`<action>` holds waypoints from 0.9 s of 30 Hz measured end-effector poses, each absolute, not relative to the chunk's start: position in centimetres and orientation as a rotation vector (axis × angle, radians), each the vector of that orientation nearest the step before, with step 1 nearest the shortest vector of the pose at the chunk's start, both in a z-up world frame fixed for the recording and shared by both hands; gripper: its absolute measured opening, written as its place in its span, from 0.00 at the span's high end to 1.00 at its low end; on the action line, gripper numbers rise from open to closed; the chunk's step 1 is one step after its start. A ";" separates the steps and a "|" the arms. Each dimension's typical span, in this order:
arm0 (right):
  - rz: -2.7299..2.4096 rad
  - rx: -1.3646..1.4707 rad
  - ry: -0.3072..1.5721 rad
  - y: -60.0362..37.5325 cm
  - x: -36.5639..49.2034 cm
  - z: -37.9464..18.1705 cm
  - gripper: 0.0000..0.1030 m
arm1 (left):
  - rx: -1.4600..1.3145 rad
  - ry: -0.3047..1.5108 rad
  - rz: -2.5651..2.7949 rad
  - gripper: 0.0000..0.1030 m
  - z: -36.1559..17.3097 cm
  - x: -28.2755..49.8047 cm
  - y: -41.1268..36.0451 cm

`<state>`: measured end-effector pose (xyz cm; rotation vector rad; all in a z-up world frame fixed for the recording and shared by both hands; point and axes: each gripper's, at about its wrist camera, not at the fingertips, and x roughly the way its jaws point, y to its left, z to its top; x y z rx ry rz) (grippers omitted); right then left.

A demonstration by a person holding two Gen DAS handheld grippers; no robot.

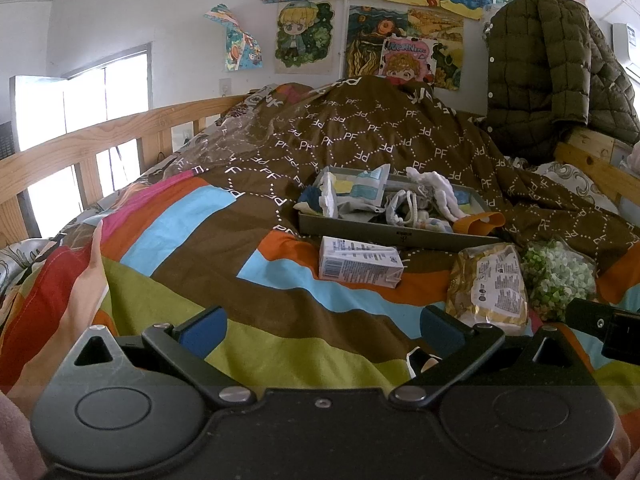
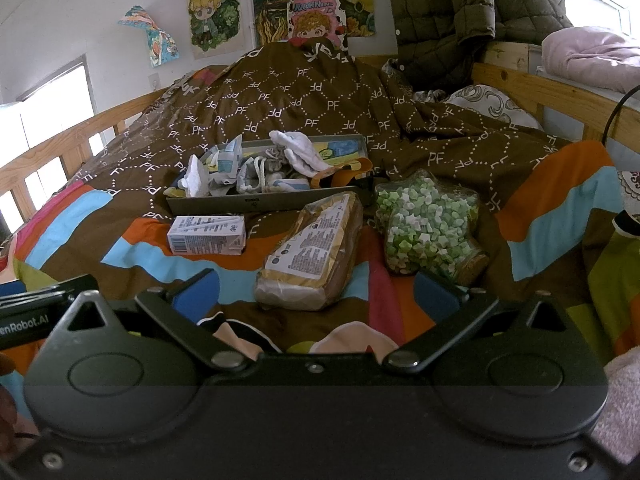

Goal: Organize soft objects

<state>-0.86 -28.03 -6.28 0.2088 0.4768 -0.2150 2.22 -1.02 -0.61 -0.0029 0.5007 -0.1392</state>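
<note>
Duvet: brown, white dotted "PF" lattice; multicolour stripes. Tray: grey. Jacket: olive, quilted. Star jar: green-white.

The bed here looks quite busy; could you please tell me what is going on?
A person holds a gripper in each hand over the bedspread. Both the left gripper and the right gripper are open and hold nothing. Ahead lie a small carton, a bagged loaf of bread and a star-shaped jar of green and white bits, in front of a grey tray of jumbled soft cloth items.
</note>
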 end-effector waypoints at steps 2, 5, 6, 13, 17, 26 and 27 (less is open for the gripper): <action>-0.215 0.208 0.476 -28.0 -0.9 -6.3 0.00 | -0.004 0.501 -0.140 0.01 -0.6 2.2 -1.1; -0.215 0.209 0.476 -28.0 -0.9 -6.3 0.00 | -0.001 0.502 -0.140 0.01 -0.6 2.2 -1.0; -0.215 0.209 0.476 -28.0 -0.9 -6.3 0.00 | 0.001 0.499 -0.137 0.01 -0.5 2.2 -1.0; -0.215 0.208 0.477 -28.0 -0.9 -6.3 0.00 | 0.008 0.497 -0.142 0.01 -1.1 1.8 -0.8; -0.216 0.209 0.477 -28.0 -0.9 -6.3 0.00 | 0.012 0.497 -0.143 0.01 -1.2 1.8 -0.6; -0.215 0.209 0.477 -28.0 -0.9 -6.2 0.00 | 0.014 0.498 -0.142 0.01 -1.1 1.9 -0.6; -0.215 0.209 0.477 -28.1 -0.9 -6.2 0.00 | 0.015 0.496 -0.143 0.01 -1.0 1.9 -0.6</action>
